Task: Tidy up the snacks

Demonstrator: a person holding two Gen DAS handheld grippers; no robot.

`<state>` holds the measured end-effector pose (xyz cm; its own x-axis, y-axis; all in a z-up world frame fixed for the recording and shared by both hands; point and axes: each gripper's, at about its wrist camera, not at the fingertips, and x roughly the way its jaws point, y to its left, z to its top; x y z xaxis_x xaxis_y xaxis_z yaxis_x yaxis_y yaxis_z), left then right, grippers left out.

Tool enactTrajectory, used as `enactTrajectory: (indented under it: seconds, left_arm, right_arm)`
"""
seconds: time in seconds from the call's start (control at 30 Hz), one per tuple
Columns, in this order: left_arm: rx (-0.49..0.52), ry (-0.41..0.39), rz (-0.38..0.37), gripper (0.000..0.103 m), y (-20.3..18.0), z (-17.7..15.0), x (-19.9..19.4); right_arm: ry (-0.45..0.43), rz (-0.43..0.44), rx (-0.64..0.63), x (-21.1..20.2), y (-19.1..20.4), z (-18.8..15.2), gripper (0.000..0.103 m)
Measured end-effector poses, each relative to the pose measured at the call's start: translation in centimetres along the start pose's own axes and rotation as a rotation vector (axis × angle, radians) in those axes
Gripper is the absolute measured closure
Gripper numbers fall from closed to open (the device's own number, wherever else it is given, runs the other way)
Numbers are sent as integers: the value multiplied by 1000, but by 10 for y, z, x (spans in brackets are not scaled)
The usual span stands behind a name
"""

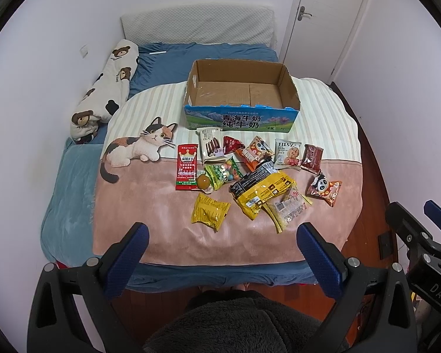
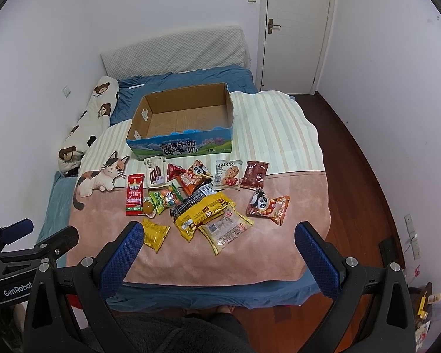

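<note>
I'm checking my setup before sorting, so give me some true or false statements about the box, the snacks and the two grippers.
1. The cardboard milk box is empty. True.
2. The left gripper grips a packet. False: its fingers are spread, holding nothing.
3. The red sausage packet lies left of the other snacks. True.
4. The right gripper is shut. False: it is open.
5. The snacks sit inside the box. False: they lie on the blanket.

Both grippers have black frames, silver screws and 2 blue-padded fingers (image 1: 126, 257); dark fuzzy clothing below.
</note>
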<state>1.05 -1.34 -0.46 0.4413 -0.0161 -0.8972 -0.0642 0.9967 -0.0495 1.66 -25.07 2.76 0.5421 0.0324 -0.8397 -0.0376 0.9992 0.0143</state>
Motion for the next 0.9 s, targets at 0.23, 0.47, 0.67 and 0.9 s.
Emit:
enactTrajectory:
  seconds: [0.23, 0.47, 0.67, 0.9]
  left_arm:
    - [0, -2, 0, 0, -1, 0, 0]
    - [2, -2, -5, 0, -6, 4, 3]
    - [5, 2, -6, 0, -8, 8, 6]
    - [-15, -5, 5, 0, 0, 11, 14]
  right_arm:
    - [0, 1, 1, 4, -1, -1, 0]
    - [2, 2, 2, 8, 8, 4, 0]
    - [8, 4, 1, 9, 12, 7, 0]
    - [27, 16, 24, 18, 9, 6, 0]
